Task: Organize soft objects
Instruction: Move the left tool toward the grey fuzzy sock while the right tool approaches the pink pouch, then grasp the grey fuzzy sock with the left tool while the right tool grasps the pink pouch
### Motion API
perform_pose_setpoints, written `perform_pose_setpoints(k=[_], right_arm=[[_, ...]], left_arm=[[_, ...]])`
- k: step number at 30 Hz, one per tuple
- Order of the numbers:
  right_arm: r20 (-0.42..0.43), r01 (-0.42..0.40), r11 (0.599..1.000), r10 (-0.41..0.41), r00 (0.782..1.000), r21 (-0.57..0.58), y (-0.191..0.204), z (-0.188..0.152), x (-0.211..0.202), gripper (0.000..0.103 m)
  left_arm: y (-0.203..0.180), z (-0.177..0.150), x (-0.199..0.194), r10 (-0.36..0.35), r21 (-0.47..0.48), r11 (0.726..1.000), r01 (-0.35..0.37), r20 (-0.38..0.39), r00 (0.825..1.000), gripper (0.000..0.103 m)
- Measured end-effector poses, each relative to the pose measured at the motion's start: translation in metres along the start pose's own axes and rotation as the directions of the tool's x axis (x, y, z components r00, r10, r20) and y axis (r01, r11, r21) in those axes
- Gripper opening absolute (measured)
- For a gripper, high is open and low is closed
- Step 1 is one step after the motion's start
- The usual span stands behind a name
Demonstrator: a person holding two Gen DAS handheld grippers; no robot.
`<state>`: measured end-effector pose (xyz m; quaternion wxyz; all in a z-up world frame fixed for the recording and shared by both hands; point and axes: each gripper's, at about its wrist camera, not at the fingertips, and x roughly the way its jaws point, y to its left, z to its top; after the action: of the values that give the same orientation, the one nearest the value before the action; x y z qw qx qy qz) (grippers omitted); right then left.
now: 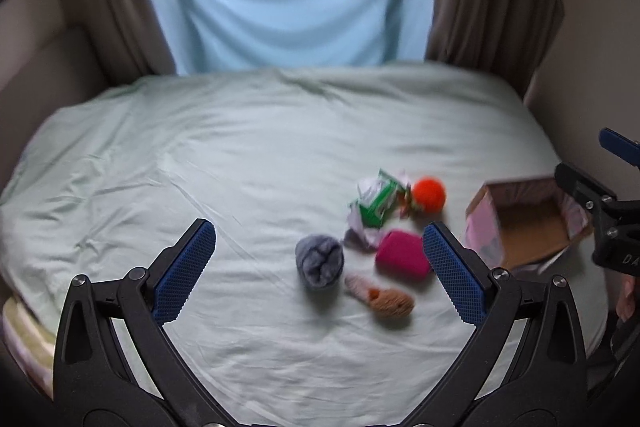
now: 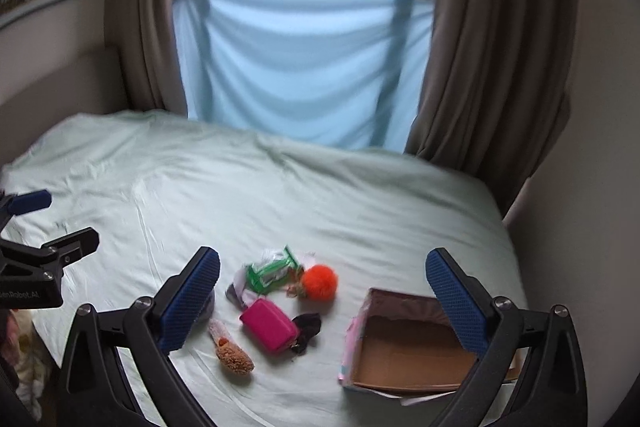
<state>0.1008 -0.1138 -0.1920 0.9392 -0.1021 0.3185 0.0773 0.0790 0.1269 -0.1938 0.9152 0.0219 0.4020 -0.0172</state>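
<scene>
Barely started — cardboard box (image 2: 408, 351) empty on the bed (image 1: 200, 155), soft items all loose beside it: grey sock roll (image 1: 319, 263), pink pouch (image 2: 269, 324), orange pompom (image 2: 319, 281); left claw (image 1: 320, 271) and right claw (image 2: 324, 307) both released, holding nothing.

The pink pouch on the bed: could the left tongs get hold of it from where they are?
Probably yes. The left tongs are wide open and hold nothing, and the pink pouch lies in plain view on the bed ahead of them, a little toward their right finger. Nothing lies on top of it.
</scene>
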Motion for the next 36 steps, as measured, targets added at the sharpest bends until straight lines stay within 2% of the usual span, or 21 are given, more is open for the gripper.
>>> perform_pose_setpoints(k=[9,16,21,23,25,29,30,32,34,36], right_arm=[[-0.108,-0.007,0.997,-0.001,0.994,-0.072,0.046,-0.068,0.115,0.102],[-0.167,-0.02,0.99,-0.003,0.986,-0.136,0.066,-0.117,0.18,0.102],[-0.222,-0.055,0.979,0.011,0.975,-0.195,0.071,-0.142,0.218,0.099],[-0.266,-0.12,0.969,0.06,0.962,-0.217,0.072,-0.147,0.231,0.099],[-0.289,-0.146,0.957,0.07,0.955,-0.251,0.077,-0.152,0.243,0.099],[-0.294,-0.163,0.947,0.079,0.953,-0.276,0.077,-0.155,0.258,0.098],[-0.295,-0.168,0.948,0.084,0.952,-0.271,0.077,-0.154,0.261,0.097],[-0.302,-0.158,0.951,0.073,0.95,-0.267,0.075,-0.153,0.267,0.087],[-0.307,-0.163,0.952,0.079,0.948,-0.259,0.073,-0.152,0.271,0.085],[-0.31,-0.168,0.954,0.085,0.947,-0.25,0.073,-0.151,0.274,0.084]], left_arm=[[0.014,-0.045,0.137,-0.102,0.06,0.992,0.109,-0.109,0.989,0.103],[0.012,-0.083,0.222,-0.151,0.088,0.982,0.168,-0.17,0.974,0.103],[0.007,-0.1,0.257,-0.166,0.086,0.979,0.186,-0.201,0.966,0.103],[0.004,-0.105,0.268,-0.17,0.085,0.978,0.192,-0.216,0.961,0.103],[0.0,-0.109,0.279,-0.174,0.093,0.976,0.199,-0.228,0.958,0.102],[-0.008,-0.111,0.29,-0.161,0.125,0.973,0.193,-0.228,0.96,0.102],[-0.008,-0.111,0.291,-0.158,0.129,0.973,0.191,-0.228,0.961,0.102],[-0.008,-0.109,0.294,-0.152,0.131,0.974,0.185,-0.228,0.962,0.102],[-0.007,-0.107,0.298,-0.146,0.127,0.976,0.179,-0.233,0.961,0.099],[-0.006,-0.104,0.303,-0.136,0.122,0.978,0.169,-0.243,0.96,0.09]])
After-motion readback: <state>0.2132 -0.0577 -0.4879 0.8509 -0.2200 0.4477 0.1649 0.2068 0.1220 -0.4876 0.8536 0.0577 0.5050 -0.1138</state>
